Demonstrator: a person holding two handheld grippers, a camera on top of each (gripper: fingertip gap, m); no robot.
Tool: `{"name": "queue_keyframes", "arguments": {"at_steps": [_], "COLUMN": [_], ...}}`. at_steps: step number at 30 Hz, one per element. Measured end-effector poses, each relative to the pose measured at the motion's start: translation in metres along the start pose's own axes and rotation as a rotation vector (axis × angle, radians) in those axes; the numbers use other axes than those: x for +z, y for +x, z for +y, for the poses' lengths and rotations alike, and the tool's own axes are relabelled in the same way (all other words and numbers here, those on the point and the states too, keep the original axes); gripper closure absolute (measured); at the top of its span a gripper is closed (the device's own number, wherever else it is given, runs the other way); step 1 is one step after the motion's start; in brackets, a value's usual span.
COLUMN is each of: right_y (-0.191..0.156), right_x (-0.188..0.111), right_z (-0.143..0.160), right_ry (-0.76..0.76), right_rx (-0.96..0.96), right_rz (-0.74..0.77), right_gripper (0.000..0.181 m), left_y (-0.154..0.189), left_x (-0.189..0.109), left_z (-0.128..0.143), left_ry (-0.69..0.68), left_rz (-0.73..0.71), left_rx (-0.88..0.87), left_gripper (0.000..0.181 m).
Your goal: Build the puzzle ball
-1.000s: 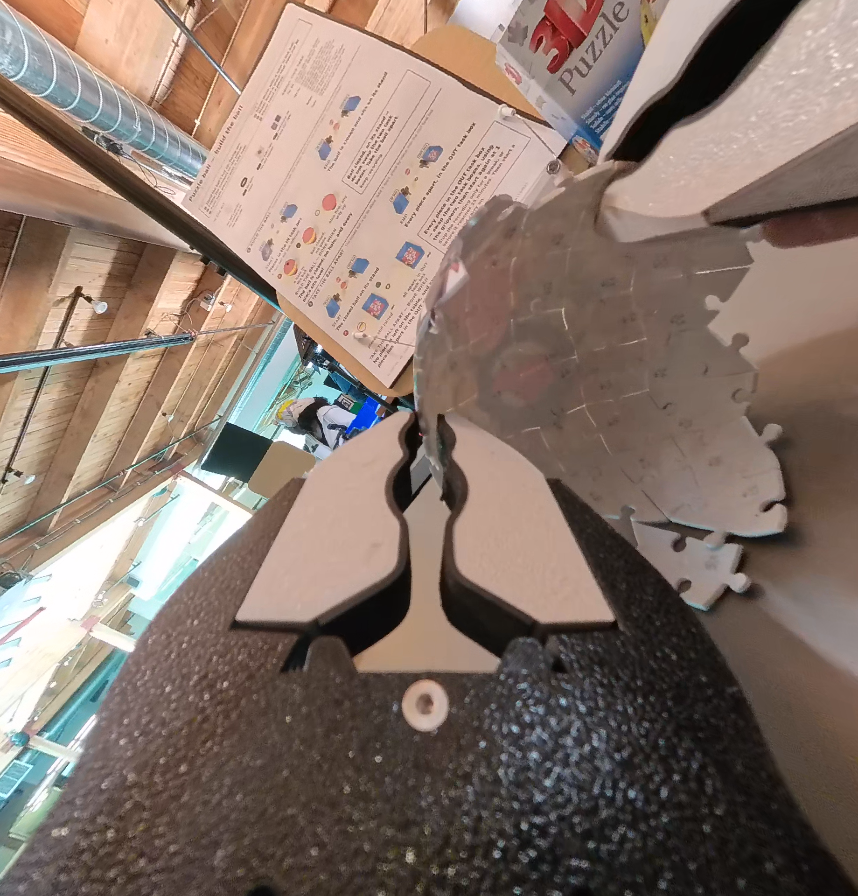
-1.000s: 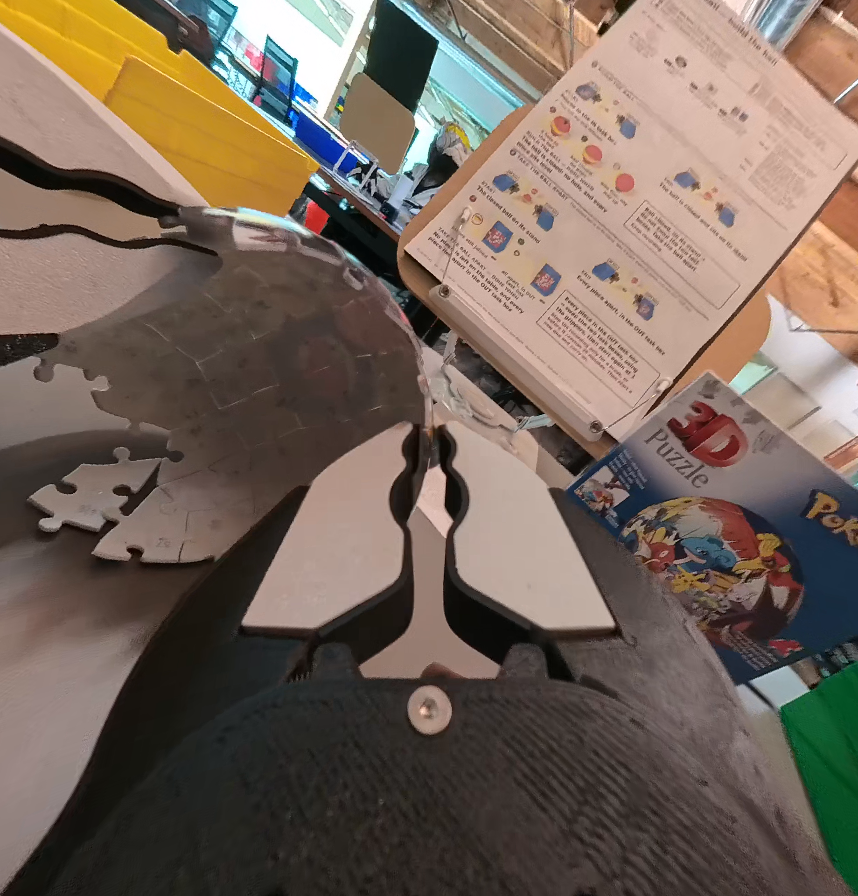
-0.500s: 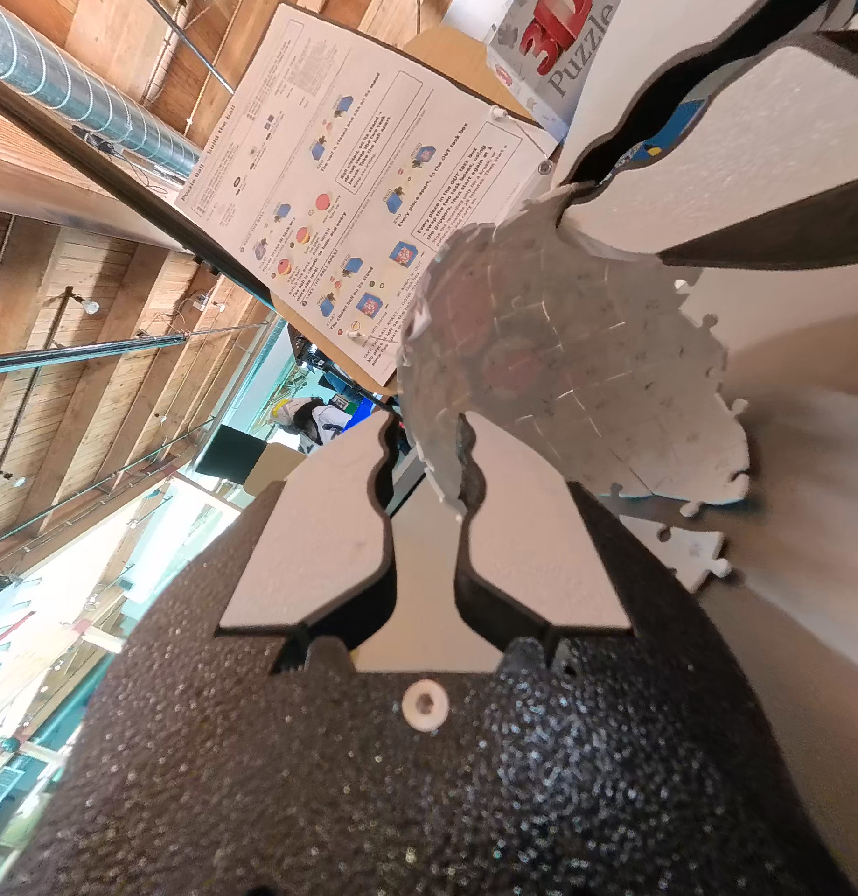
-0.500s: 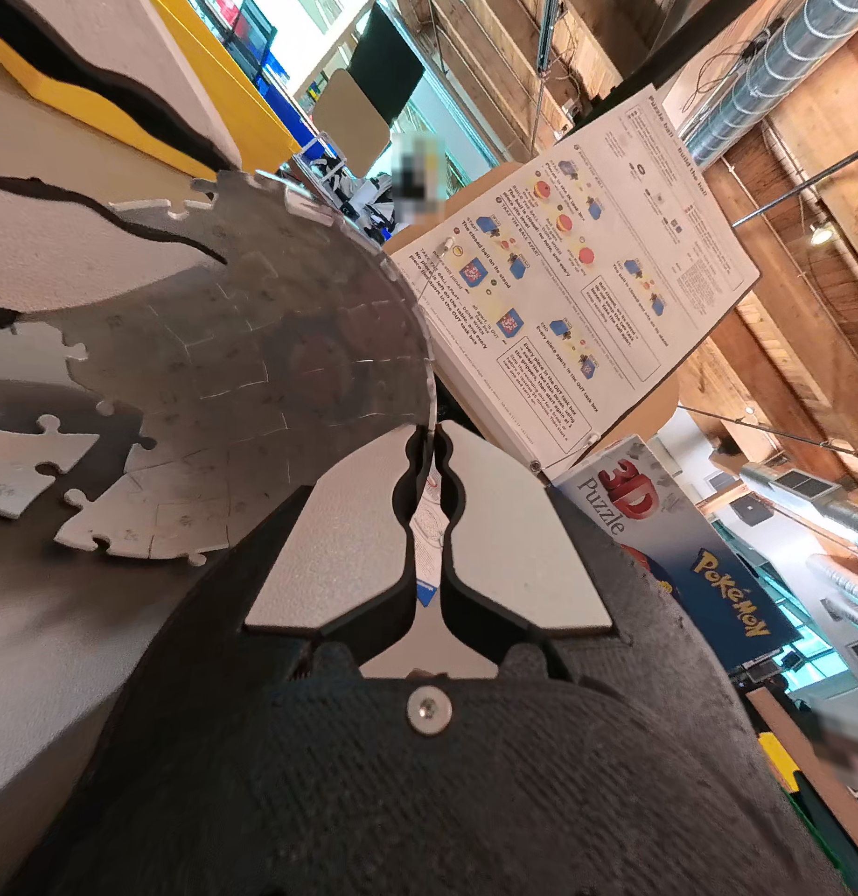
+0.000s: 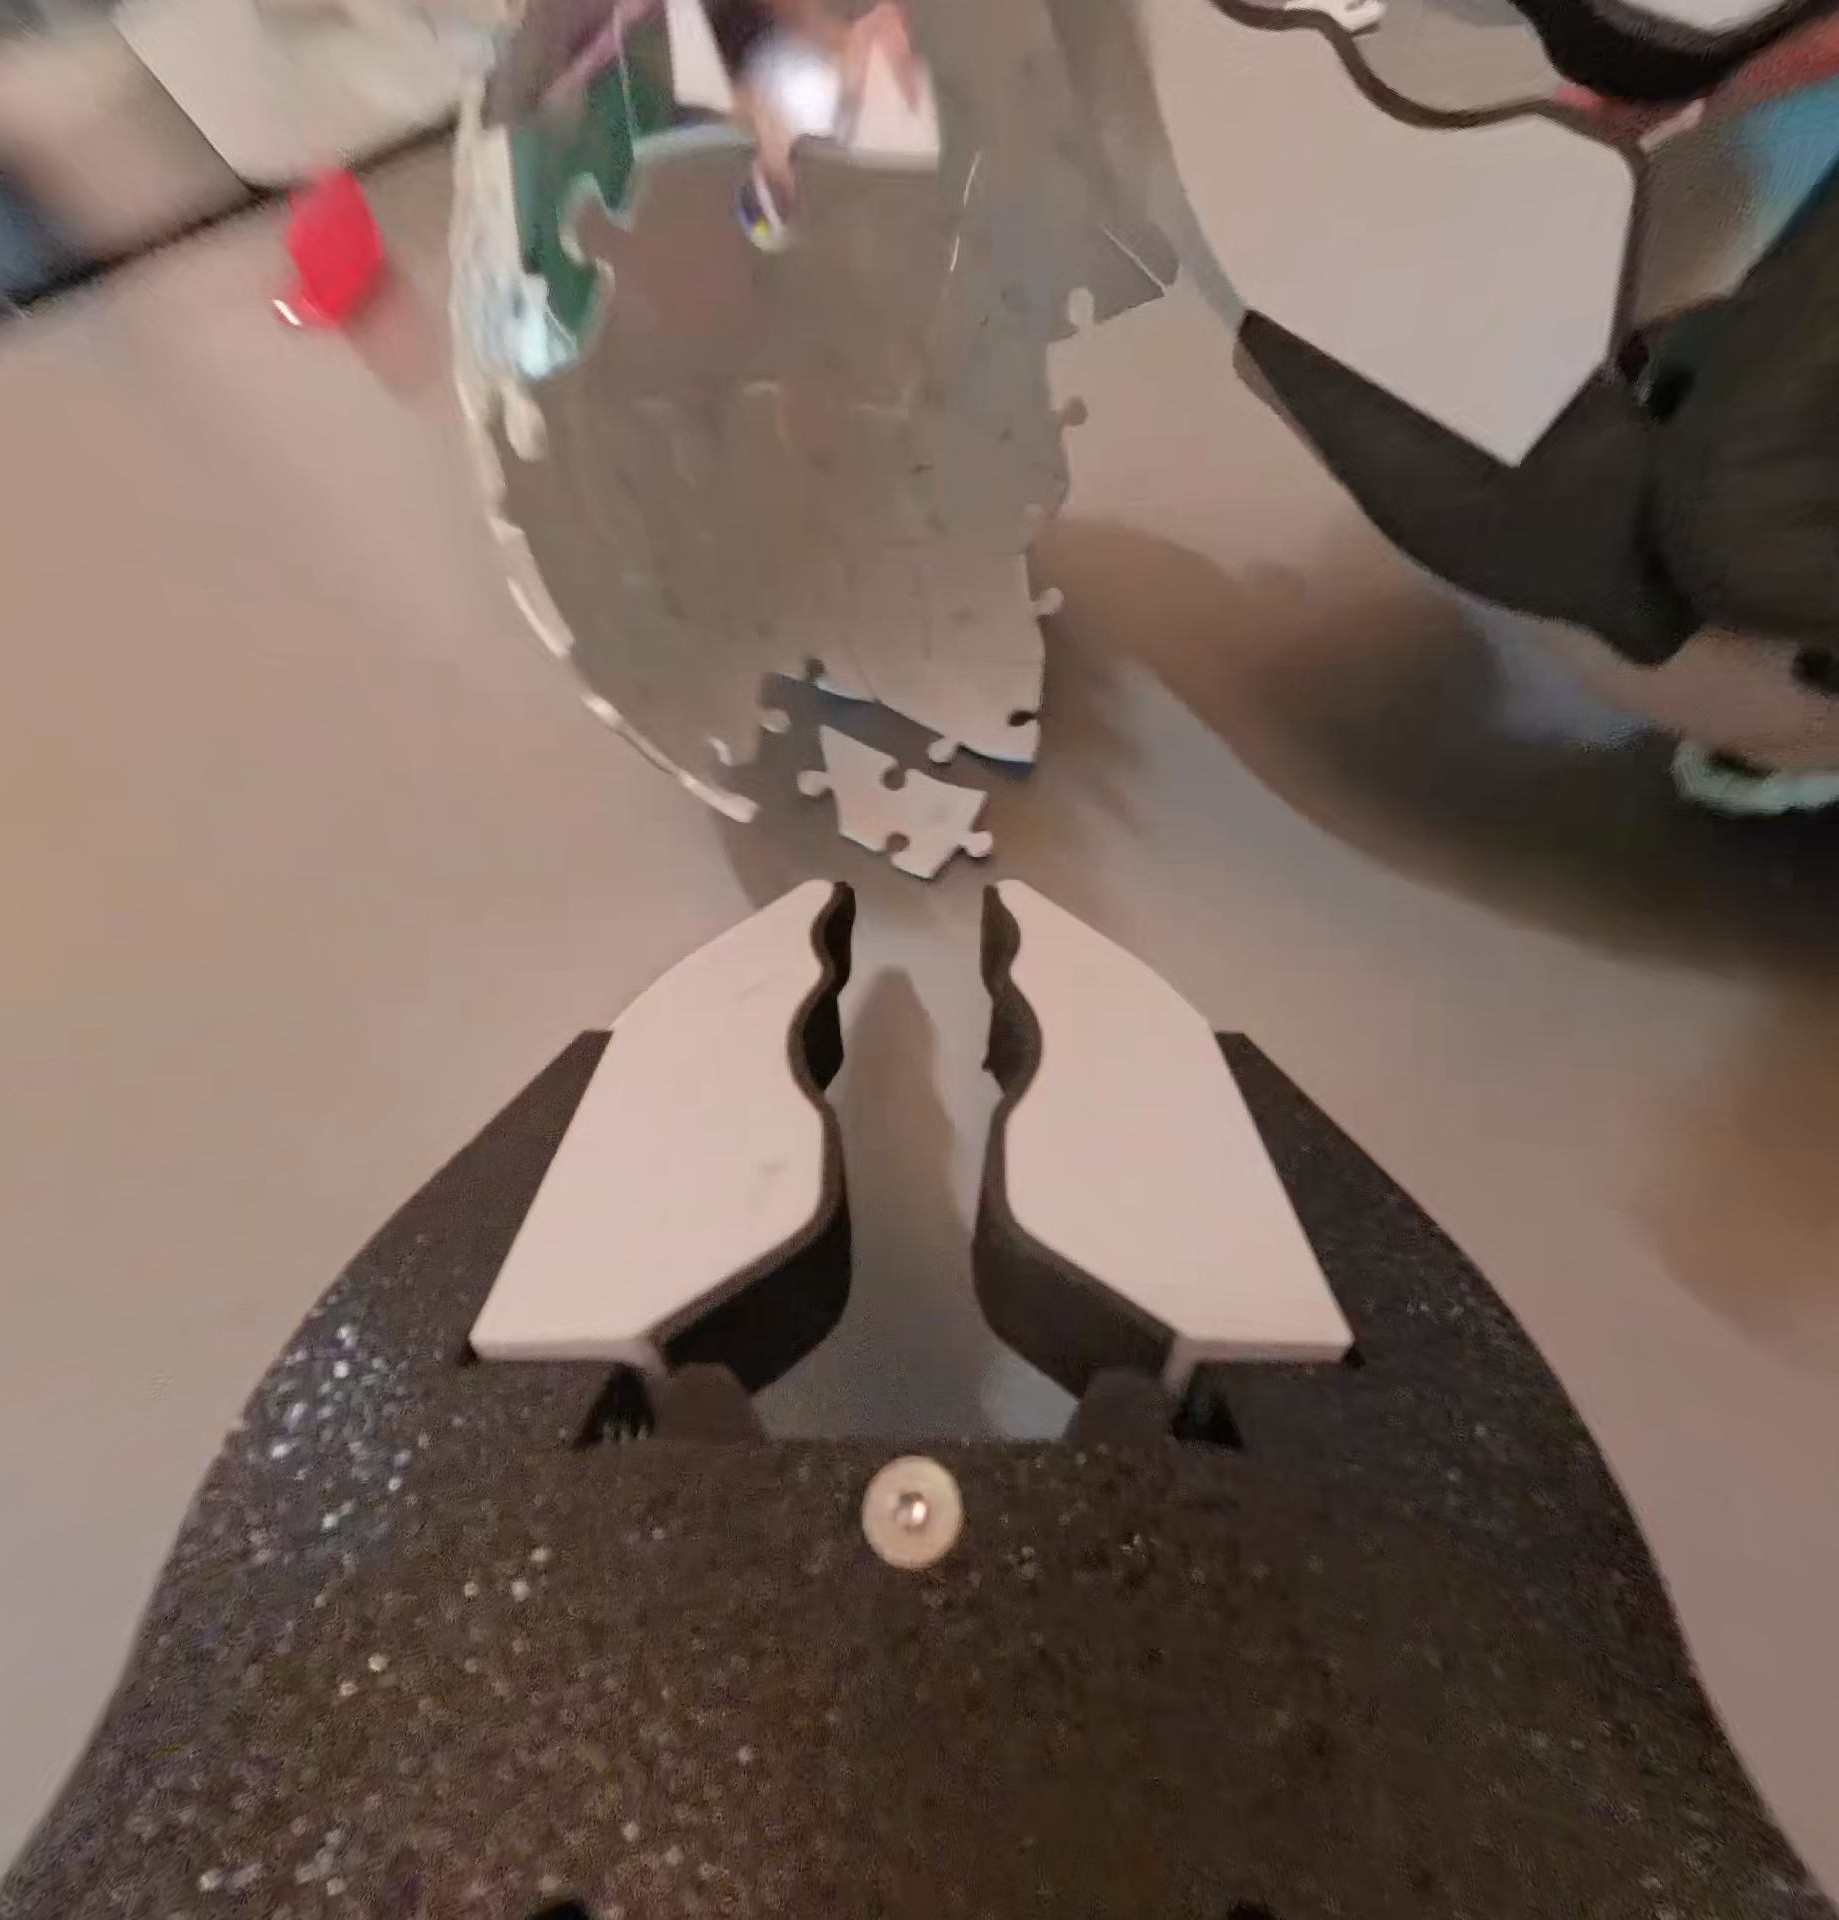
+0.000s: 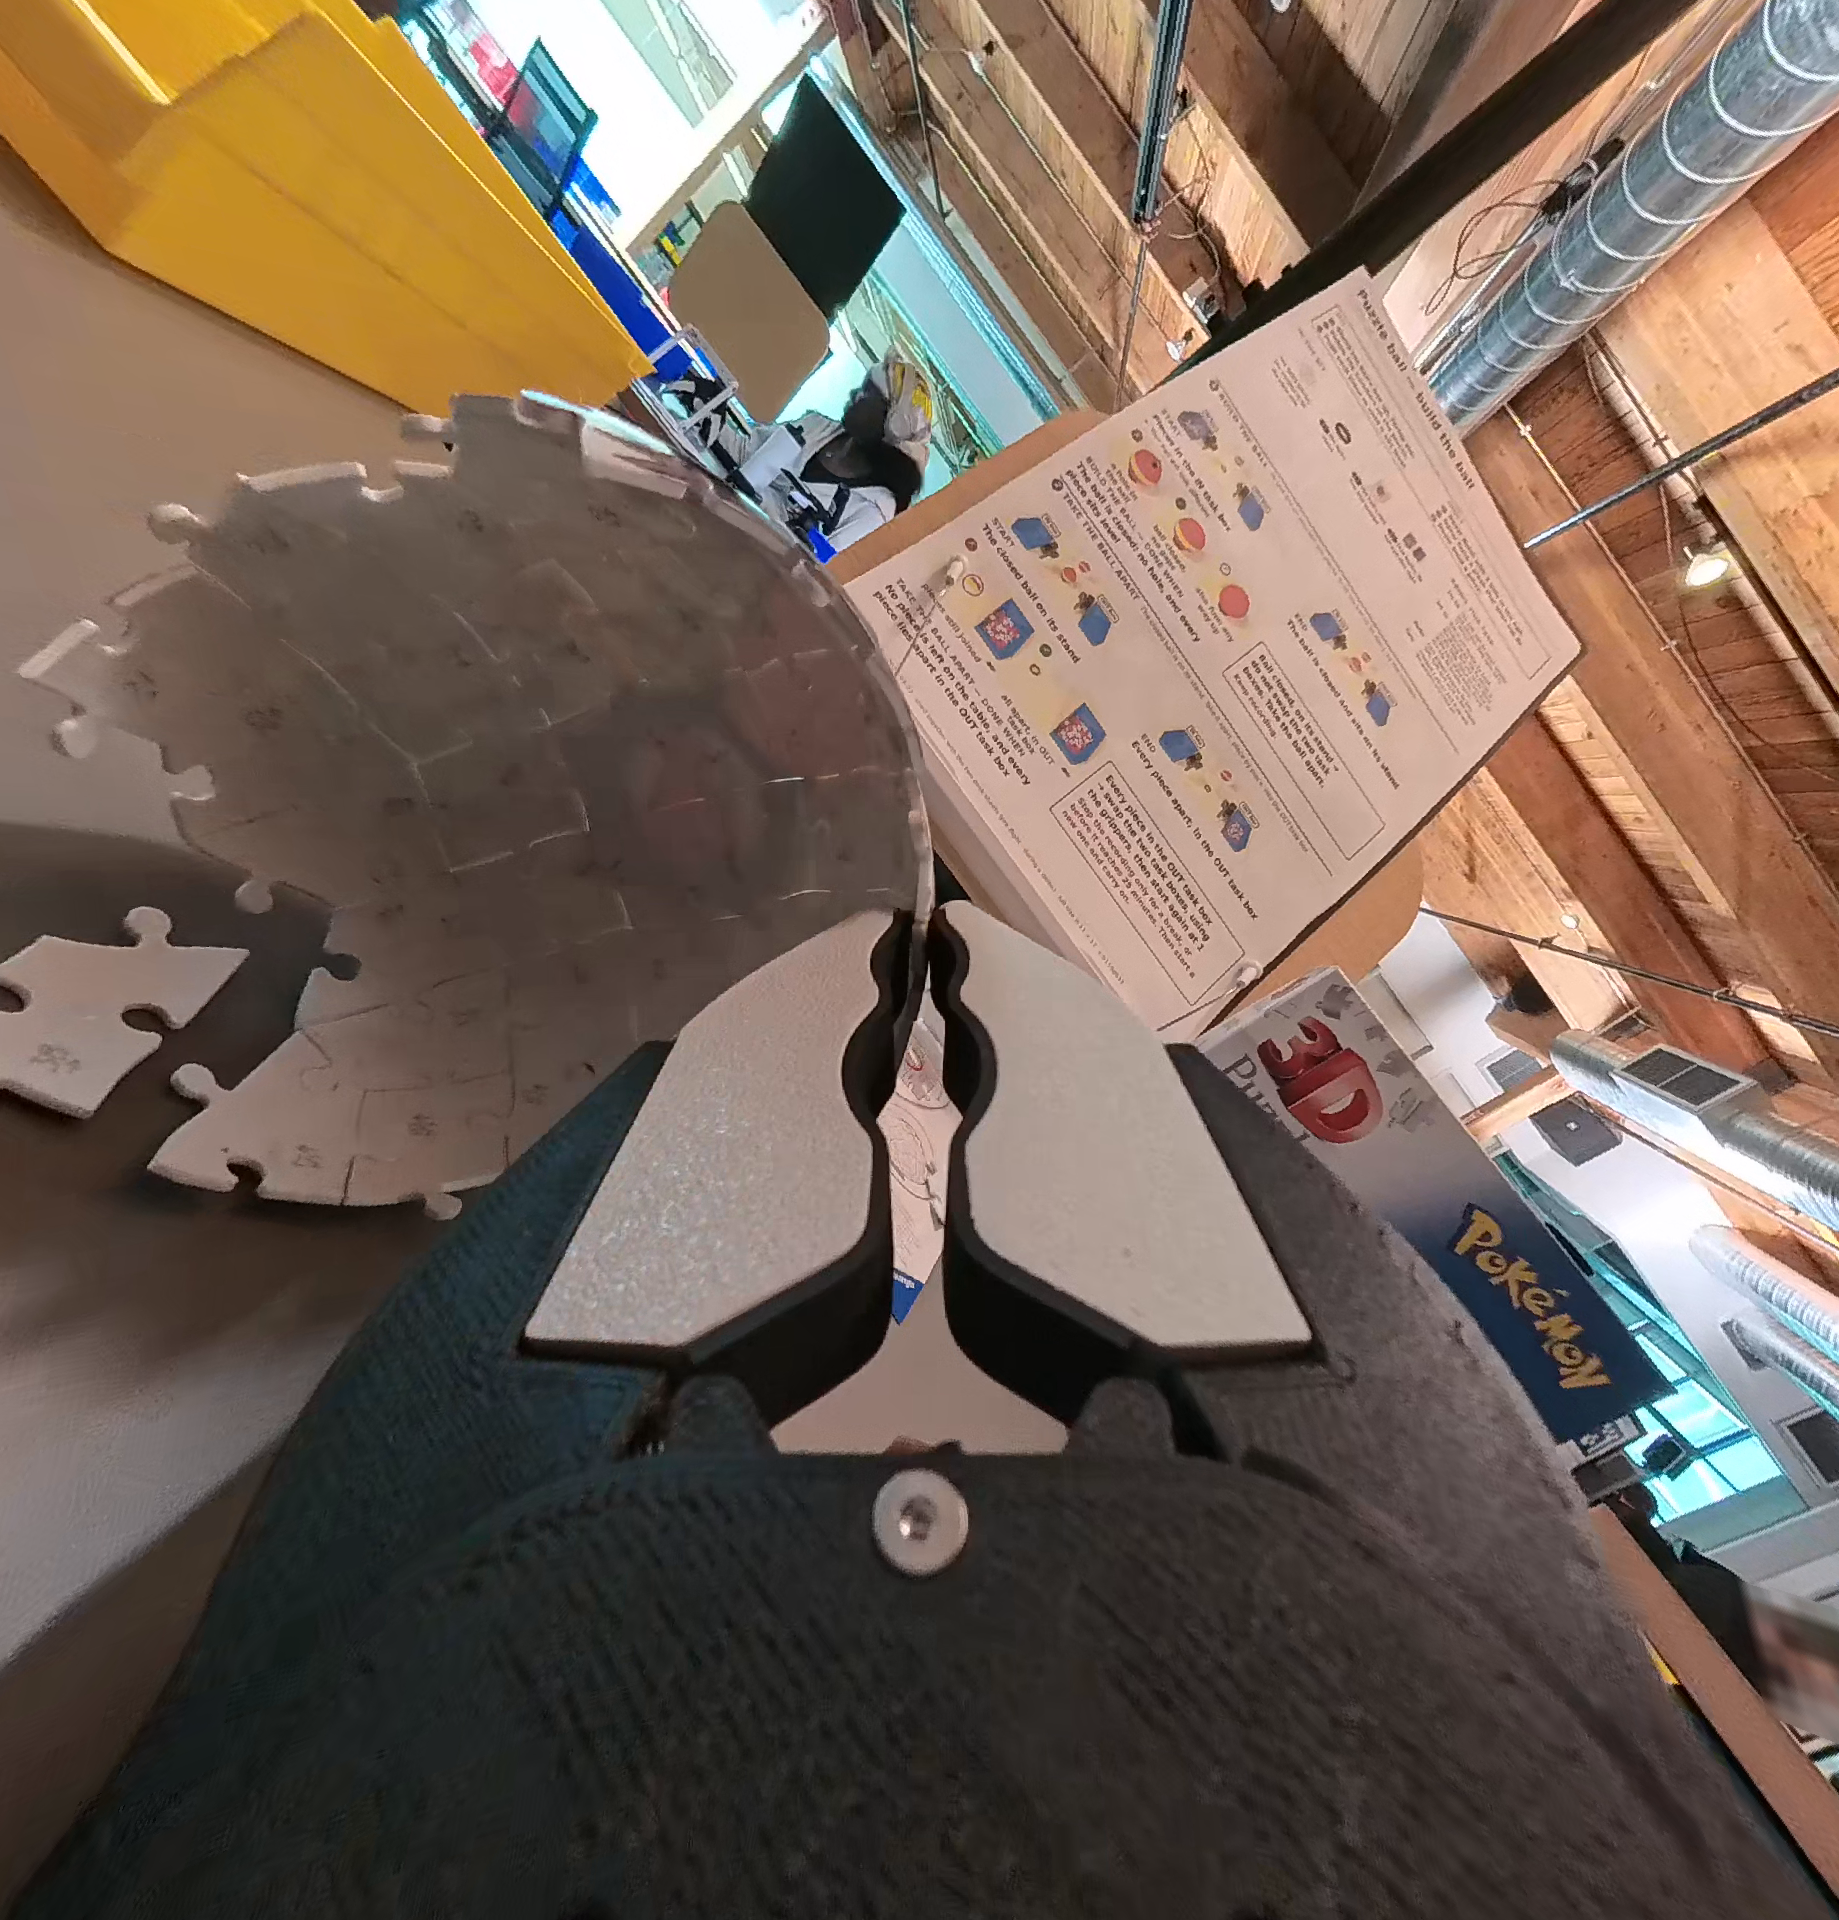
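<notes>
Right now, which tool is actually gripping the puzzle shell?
The right tool, shut on the curved puzzle shell's edge. The left tool is open and empty, pointing at the loose piece.

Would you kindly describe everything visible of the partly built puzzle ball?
The partly built puzzle ball is a curved shell of interlocked pieces, seen from its plain pale grey inner side, with a jagged edge of tabs and notches. The right claw is shut on its rim and holds it above the table. A loose piece lies below it.
</notes>
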State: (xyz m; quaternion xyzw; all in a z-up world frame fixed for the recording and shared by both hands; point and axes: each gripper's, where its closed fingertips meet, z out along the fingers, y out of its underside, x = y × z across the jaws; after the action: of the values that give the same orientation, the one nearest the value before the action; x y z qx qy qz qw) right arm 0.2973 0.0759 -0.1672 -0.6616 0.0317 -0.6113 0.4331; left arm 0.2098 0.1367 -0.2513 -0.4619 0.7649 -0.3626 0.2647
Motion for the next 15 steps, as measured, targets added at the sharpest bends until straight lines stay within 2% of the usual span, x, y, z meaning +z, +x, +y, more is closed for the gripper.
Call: {"name": "queue_keyframes", "arguments": {"at_steps": [2, 5, 8, 15], "right_y": [0.0, -0.001, -0.001, -0.003], "right_x": [-0.002, -0.004, -0.006, -0.013], "right_z": [-0.002, -0.001, 0.0, -0.002], "right_ry": [0.005, 0.002, -0.006, -0.009], "right_rx": [-0.003, 0.01, 0.024, 0.026], "right_rz": [0.003, 0.004, 0.001, 0.004], "right_gripper": [0.178, 0.178, 0.178, 0.178], "left_y": [0.004, -0.005, 0.003, 0.006], "left_x": [0.007, 0.018, 0.024, 0.029], "left_z": [0.002, 0.006, 0.006, 0.004], "left_ry": [-0.031, -0.088, -0.116, -0.121], "left_rz": [0.028, -0.046, -0.031, -0.099], "left_rx": [-0.111, -0.201, -0.291, -0.309], "left_gripper": [0.152, 0.141, 0.14, 0.147]}}
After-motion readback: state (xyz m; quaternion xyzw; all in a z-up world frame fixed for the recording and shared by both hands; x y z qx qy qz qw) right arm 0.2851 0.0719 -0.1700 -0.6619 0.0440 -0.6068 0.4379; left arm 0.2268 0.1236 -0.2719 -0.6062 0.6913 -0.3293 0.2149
